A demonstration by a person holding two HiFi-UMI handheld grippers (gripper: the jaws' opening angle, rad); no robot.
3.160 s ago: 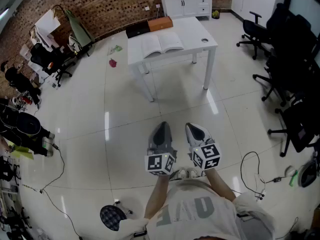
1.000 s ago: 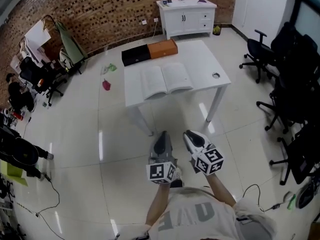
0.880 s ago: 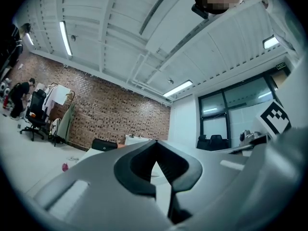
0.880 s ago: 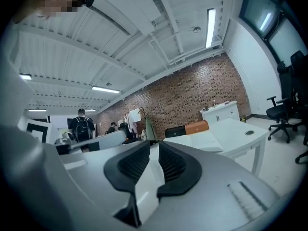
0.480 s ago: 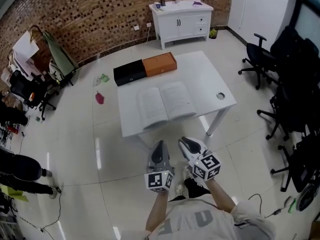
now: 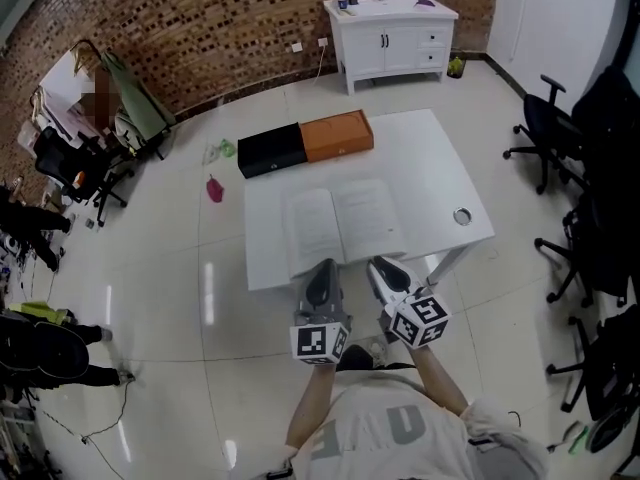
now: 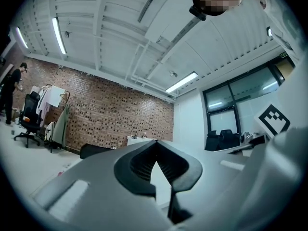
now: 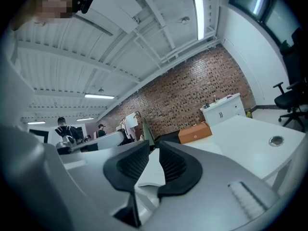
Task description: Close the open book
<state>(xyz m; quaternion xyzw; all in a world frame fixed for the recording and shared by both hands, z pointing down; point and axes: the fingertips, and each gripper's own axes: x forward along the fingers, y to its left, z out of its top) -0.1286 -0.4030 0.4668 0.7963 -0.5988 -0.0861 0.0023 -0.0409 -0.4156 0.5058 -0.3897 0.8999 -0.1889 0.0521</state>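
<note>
At the near table edge, left gripper (image 6: pixel 322 266) has its jaws tip to tip, nothing between them. Right gripper (image 6: pixel 382 266) beside it: jaws a narrow slit apart, empty; its own view shows only a book page through the gap, beyond the tips. Both point roughly level, toward the far side of the table, side by side and not touching each other.

Book (image 6: pixel 345 223) lies just past the tips, open and flat, pages up, spine running away from the person, on the near-middle part of the white table (image 6: pixel 430 158). No contact with either gripper that I can see. Left gripper lines up with the left page, right gripper with the right page or just outside it.

Further out on the table: black box (image 6: pixel 270 150) and orange box (image 6: pixel 338 135) end to end along the far edge, and a small round fitting (image 6: pixel 461 215) near the right edge. Beyond: white cabinet (image 6: pixel 390 33) against the brick wall (image 6: pixel 200 28), office chairs (image 6: pixel 545 138) to the right.

Step, as I judge it: approach only, closing not begun, book fully open. Next move probably needs one tip slid under the outer edge of one half, then that half lifted and swung over the spine onto the other. The other gripper could pin the resting half, since the book may slide on the smooth tabletop or loose pages may fan.
</note>
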